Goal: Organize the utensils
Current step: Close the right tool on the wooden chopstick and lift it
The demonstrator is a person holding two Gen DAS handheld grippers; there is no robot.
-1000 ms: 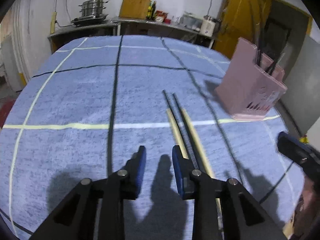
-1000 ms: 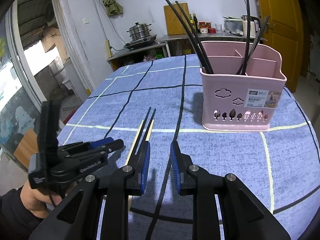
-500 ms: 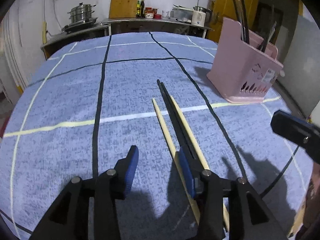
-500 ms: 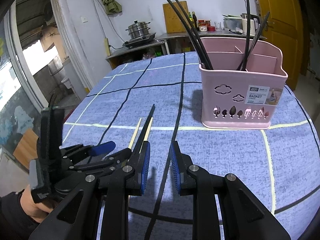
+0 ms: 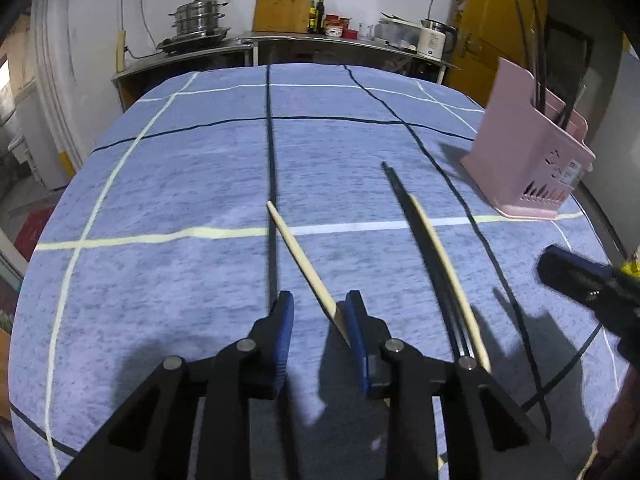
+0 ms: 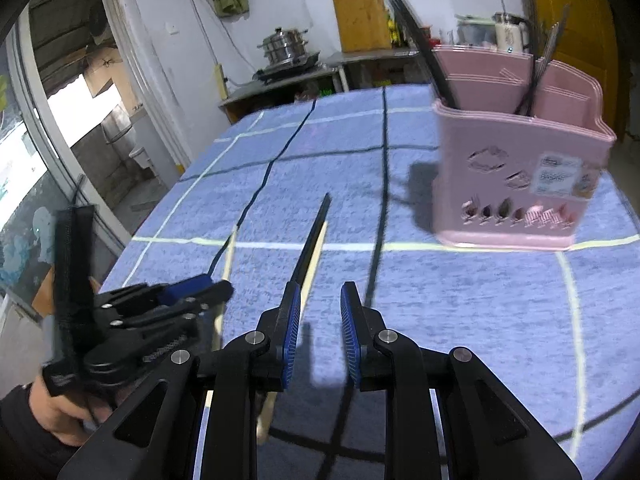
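Observation:
A pink utensil basket (image 5: pixel 528 152) (image 6: pixel 516 176) stands on the blue cloth and holds several black chopsticks. A wooden chopstick (image 5: pixel 304 264) lies between my left gripper's open jaws (image 5: pixel 320 308), its near end by the right pad. Black chopsticks (image 5: pixel 420 248) and a second wooden chopstick (image 5: pixel 444 264) lie to the right of it. My right gripper (image 6: pixel 320 300) is open and empty, just right of the black chopsticks (image 6: pixel 312 240). The left gripper (image 6: pixel 168 304) also shows in the right wrist view.
The table is covered by a blue cloth with black and white lines (image 5: pixel 200 184). Behind it stands a metal counter (image 5: pixel 280 48) with a steamer pot (image 5: pixel 196 20), a cutting board and bottles. A yellow door (image 5: pixel 500 20) is at the right.
My left gripper has shifted left, so one wooden chopstick now lies between its jaws. The right gripper has moved forward toward the basket. Both stay open.

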